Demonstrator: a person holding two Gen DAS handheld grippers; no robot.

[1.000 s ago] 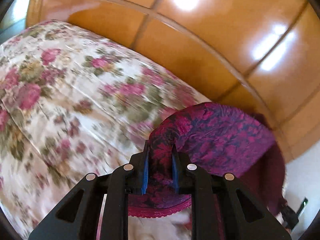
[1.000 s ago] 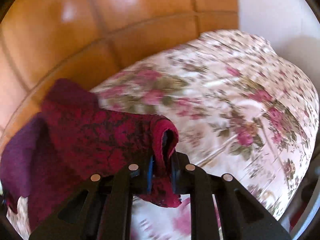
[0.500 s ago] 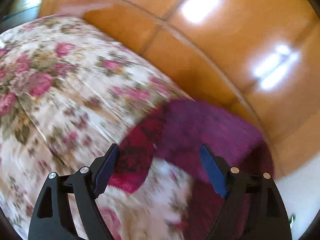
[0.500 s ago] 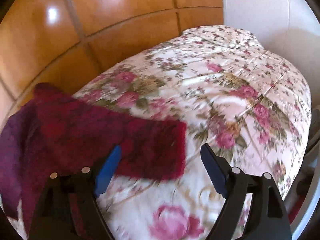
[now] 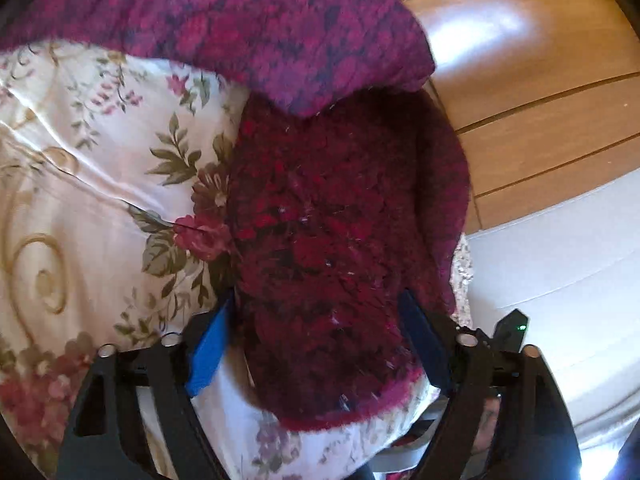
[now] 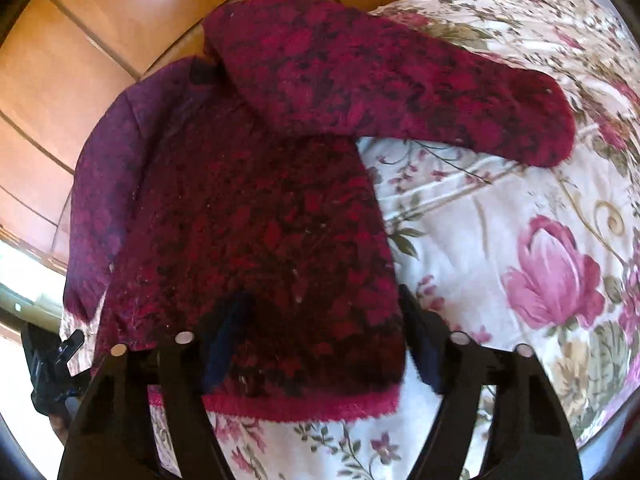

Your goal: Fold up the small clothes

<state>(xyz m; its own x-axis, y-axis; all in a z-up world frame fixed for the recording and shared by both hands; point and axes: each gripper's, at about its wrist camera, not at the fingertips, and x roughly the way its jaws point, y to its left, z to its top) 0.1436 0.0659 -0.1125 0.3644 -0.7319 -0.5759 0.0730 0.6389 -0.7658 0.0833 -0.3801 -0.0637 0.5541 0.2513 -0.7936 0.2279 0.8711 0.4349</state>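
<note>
A dark red and purple fuzzy garment (image 6: 256, 208) is seen lying on a floral quilt (image 6: 520, 248), near the edge that borders a wooden floor (image 6: 100, 20).

In the right wrist view, the body of the garment is spread from the centre down to 6 o'clock, where its brighter red hem (image 6: 304, 404) lies flat across the quilt. A sleeve (image 6: 400, 80) is laid out from 12 o'clock towards 2 o'clock, its end resting on the quilt. The right tongs (image 6: 316, 356) are held wide apart, with the hem region between the blue fingers (image 6: 224, 344); nothing is gripped. Whether the fingers touch the fabric cannot be told.

In the left wrist view, the garment (image 5: 336, 248) fills the centre, and a purple, blurred part of it (image 5: 224, 20) is stretched across the top from 10 to 1 o'clock. The quilt (image 5: 88, 184) is seen at 9 o'clock, the floor (image 5: 540, 92) at 2 o'clock, and a pale surface (image 5: 560, 280) at 4 o'clock. The left tongs (image 5: 320, 356) are likewise held wide apart, with the lower end of the garment lying between the blue fingers (image 5: 208, 352) and nothing clamped.
</note>
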